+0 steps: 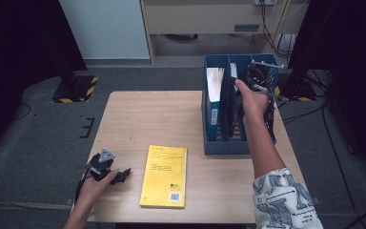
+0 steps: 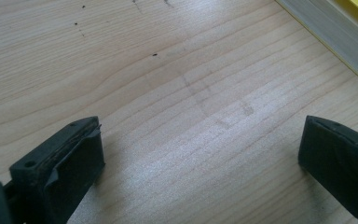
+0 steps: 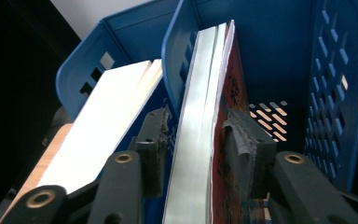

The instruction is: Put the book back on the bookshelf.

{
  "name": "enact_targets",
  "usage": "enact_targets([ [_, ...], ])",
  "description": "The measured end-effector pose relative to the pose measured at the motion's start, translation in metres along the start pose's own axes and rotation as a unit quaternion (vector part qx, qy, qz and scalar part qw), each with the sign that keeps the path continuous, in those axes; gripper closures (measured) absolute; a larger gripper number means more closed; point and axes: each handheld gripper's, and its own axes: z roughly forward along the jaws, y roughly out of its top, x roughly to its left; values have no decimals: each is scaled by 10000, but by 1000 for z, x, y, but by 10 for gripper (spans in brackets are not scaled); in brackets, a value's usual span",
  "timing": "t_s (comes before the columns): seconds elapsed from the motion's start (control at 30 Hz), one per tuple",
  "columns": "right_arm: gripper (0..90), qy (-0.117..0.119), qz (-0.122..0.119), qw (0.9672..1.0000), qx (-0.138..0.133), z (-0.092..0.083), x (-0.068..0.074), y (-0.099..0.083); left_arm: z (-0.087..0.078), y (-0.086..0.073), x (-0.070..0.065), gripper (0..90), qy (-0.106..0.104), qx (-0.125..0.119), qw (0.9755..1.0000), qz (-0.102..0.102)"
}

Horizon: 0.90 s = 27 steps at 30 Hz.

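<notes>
Wooden table (image 1: 138,119), perforated blue plastic rack (image 3: 335,93), glossy red book (image 3: 230,140) upright inside.

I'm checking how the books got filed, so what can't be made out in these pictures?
- High view: the right gripper is hidden behind the hand over the blue file rack.
- Right gripper view: the red-covered book is cut off by the bottom edge; whether the pads press it is unclear.
- High view: the yellow book has print too small to read.
- Left gripper view: the yellow book is cut off at the corner.
</notes>
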Motion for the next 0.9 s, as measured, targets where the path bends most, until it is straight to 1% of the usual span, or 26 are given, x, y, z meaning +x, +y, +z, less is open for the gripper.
enact_targets([
  [0.07,577,11,-59,10000,20,0,1,0,0,0,0,0,1,0,10000,-1],
  [0.13,564,45,-39,10000,17,-1,1,0,0,0,0,0,2,1,10000,0],
  [0.23,538,110,-1,9999,86,0,3,0,0,0,0,0,0,2,10000,1],
  [0.37,497,78,-66,9999,135,1,8,0,0,0,0,0,-1,2,10000,3],
  [0.4,493,74,-119,9998,133,1,9,0,0,0,0,0,-1,2,10000,3],
  [0.6,449,104,-185,9997,152,0,9,0,0,0,0,0,-1,1,10000,3],
  [0.67,414,91,-253,9995,145,-1,10,0,0,0,0,0,-1,2,10000,2],
  [0.77,328,20,-414,9991,125,-3,12,-1,0,0,0,0,0,-2,10000,4],
  [0.87,251,-44,-524,9986,82,-8,13,-3,0,0,0,0,-1,0,10000,4],
  [0.9,226,-99,-611,9981,50,-11,13,-3,0,0,0,0,1,-1,10000,5],
])
